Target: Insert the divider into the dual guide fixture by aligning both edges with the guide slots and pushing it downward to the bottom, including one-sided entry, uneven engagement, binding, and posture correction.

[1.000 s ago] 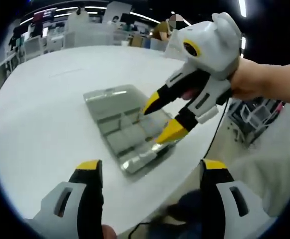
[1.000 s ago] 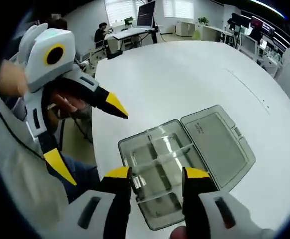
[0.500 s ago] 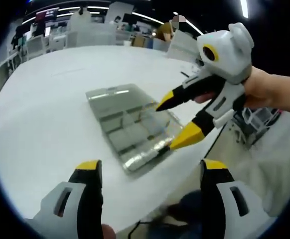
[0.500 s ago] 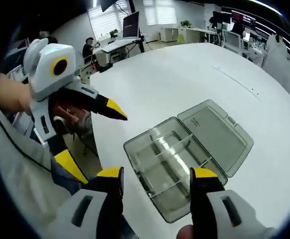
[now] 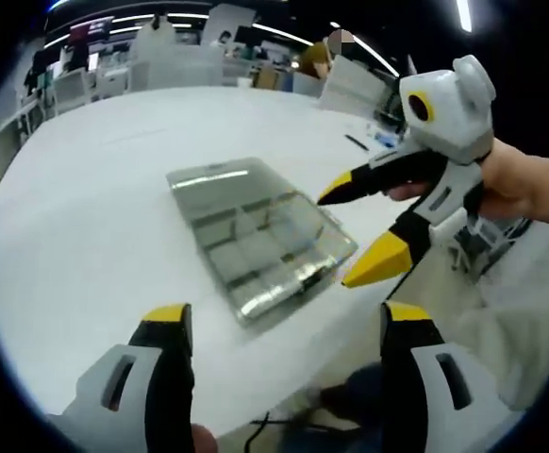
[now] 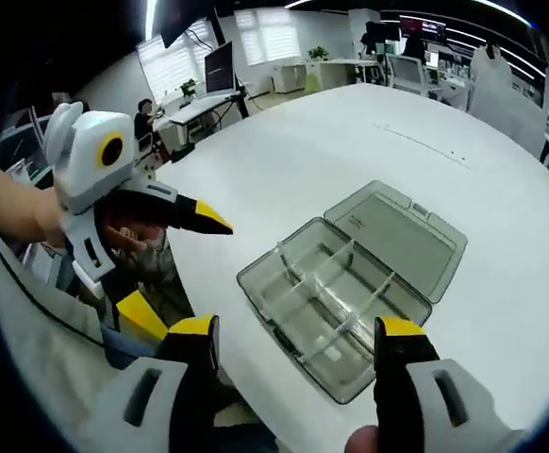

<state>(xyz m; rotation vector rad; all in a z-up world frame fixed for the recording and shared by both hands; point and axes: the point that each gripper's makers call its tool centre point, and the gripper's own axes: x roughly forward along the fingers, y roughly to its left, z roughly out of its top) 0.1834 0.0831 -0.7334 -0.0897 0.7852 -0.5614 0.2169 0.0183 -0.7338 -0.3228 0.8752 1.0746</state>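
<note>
Near the round white desk [image 6: 369, 132] edge, the clear grey plastic compartment box [image 6: 336, 302] lies lid-open, dividers seated. Both the left tongs [image 5: 284, 326] and right tongs [image 6: 293, 335] hover beside it, gaping wide and empty, apparently clear of the work.

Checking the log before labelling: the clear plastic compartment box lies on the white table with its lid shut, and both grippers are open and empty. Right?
Not quite: the clear plastic compartment box has its lid open, lying flat, as the right gripper view shows. The rest holds.

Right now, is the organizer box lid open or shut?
Open. The lid lies folded back flat on the white table beside the divided tray, whose compartments are exposed.
</note>
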